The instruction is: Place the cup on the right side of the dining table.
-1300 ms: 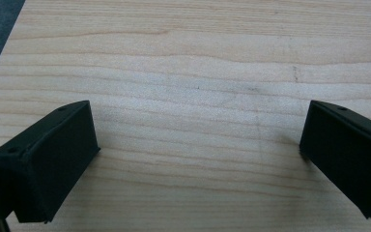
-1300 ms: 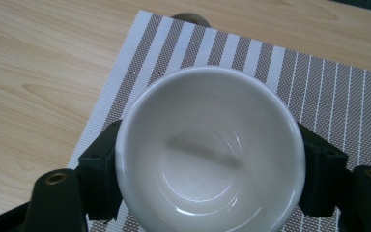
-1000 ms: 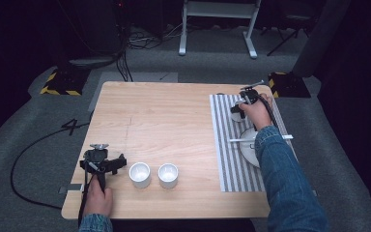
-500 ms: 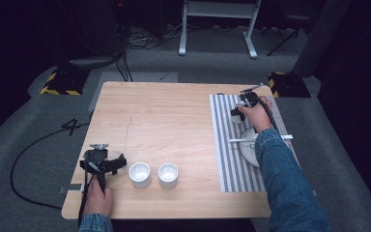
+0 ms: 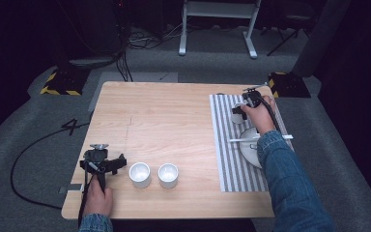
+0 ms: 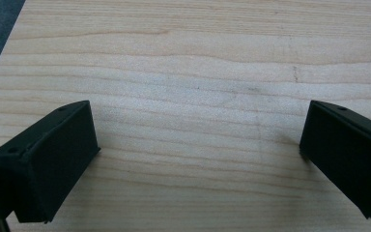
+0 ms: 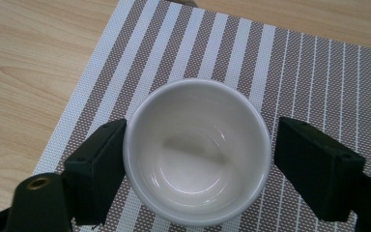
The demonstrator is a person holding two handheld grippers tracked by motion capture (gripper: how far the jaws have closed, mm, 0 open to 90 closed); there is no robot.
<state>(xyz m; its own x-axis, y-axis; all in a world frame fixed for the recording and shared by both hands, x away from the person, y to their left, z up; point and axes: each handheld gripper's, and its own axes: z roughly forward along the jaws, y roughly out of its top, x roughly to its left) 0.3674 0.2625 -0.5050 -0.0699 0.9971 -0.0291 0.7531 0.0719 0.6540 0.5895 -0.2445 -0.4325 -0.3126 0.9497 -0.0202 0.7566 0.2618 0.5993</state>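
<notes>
A round, glossy white cup (image 7: 197, 152) sits on a woven striped placemat (image 7: 290, 67).

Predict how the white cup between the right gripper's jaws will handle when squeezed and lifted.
The cup looks glazed and glossy, so probably slippery against the jaws. It seems rigid ceramic: unlikely to flex, likely to chip if dropped. Empty and squat, it should lift without tipping.
</notes>
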